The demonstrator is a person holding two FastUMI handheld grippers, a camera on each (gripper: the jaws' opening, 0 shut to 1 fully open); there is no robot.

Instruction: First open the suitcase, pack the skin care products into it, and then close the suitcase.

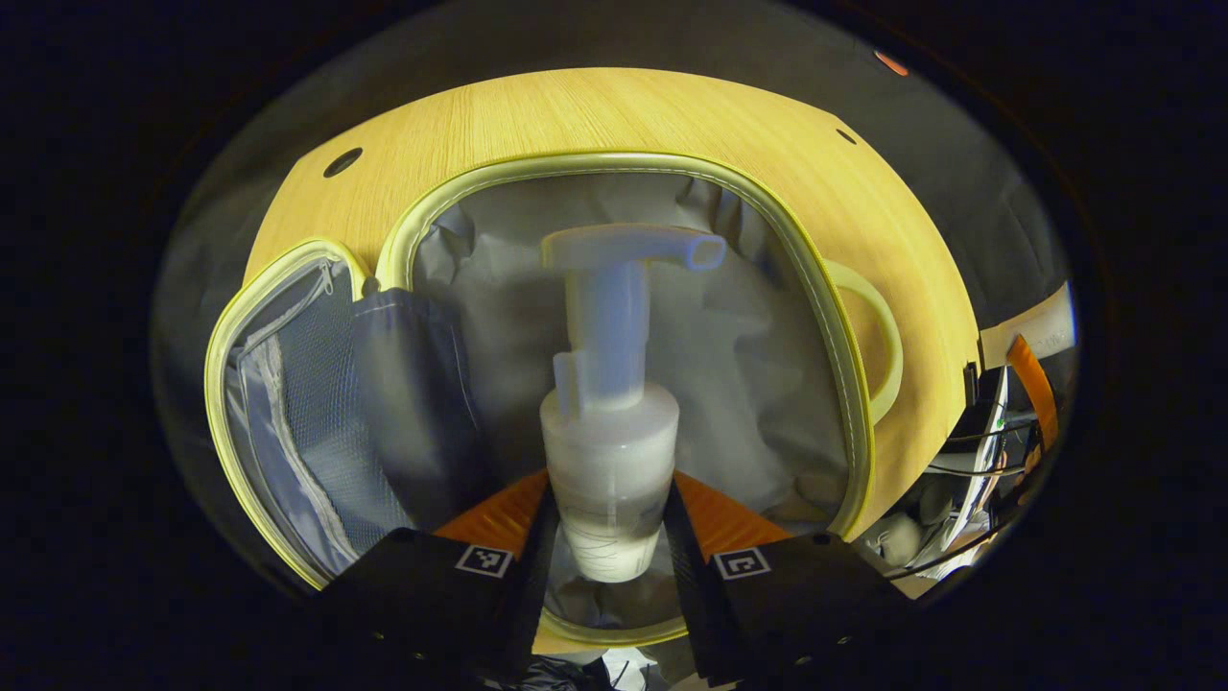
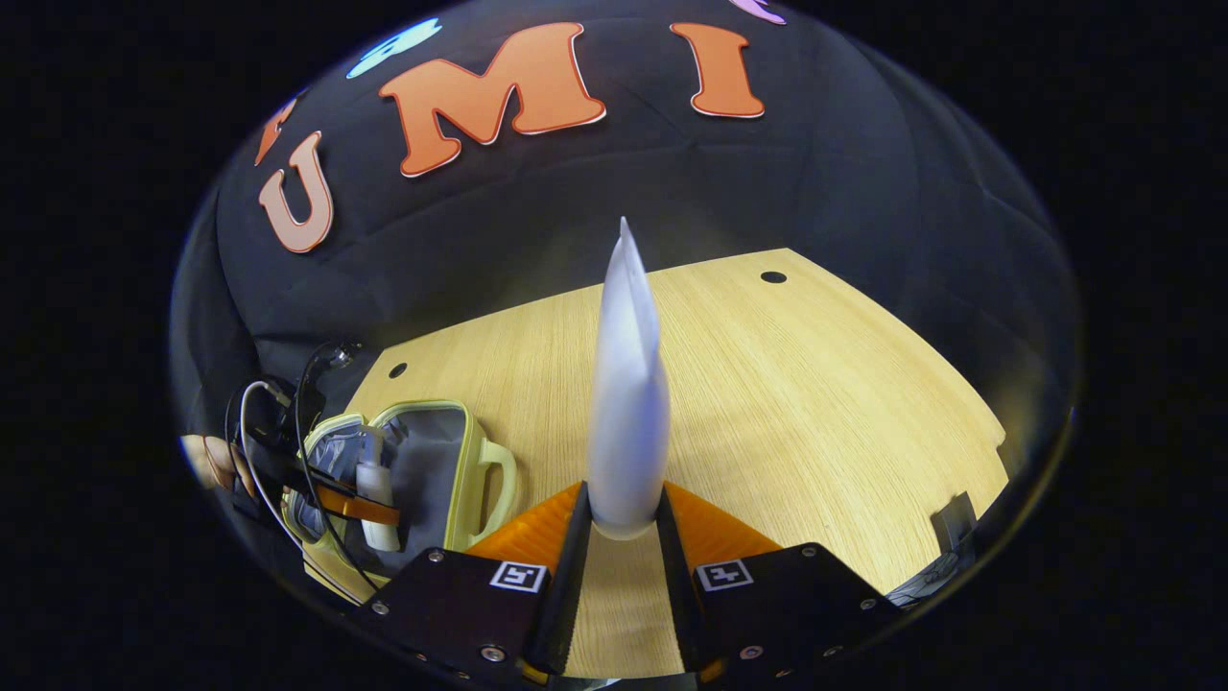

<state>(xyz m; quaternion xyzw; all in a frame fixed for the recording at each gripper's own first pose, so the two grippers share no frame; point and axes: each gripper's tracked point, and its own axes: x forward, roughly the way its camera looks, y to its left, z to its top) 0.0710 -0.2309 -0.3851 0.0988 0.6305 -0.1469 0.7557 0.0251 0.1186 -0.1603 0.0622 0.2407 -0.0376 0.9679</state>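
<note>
In the left gripper view my left gripper (image 1: pixel 612 523) is shut on a white pump bottle (image 1: pixel 609 451), held upright over the open suitcase (image 1: pixel 825 317) with its pale yellow rim and grey lining. The lid (image 1: pixel 288 413) with a mesh pocket lies open to the left. In the right gripper view my right gripper (image 2: pixel 622 533) is shut on a white squeeze tube (image 2: pixel 628 403), its crimped end pointing up, above the wooden table (image 2: pixel 815 403). Farther off at the lower left, the same view shows the suitcase (image 2: pixel 451 461), the left gripper (image 2: pixel 369 509) and the pump bottle (image 2: pixel 376 499) over it.
The suitcase's pale yellow handle (image 1: pixel 887 336) sticks out on its right side. Cables and gear (image 1: pixel 988 451) lie beyond the table's right edge. A hand (image 2: pixel 216 461) holds the left gripper with cables (image 2: pixel 278 422) around it. Bare table spreads to the right of the tube.
</note>
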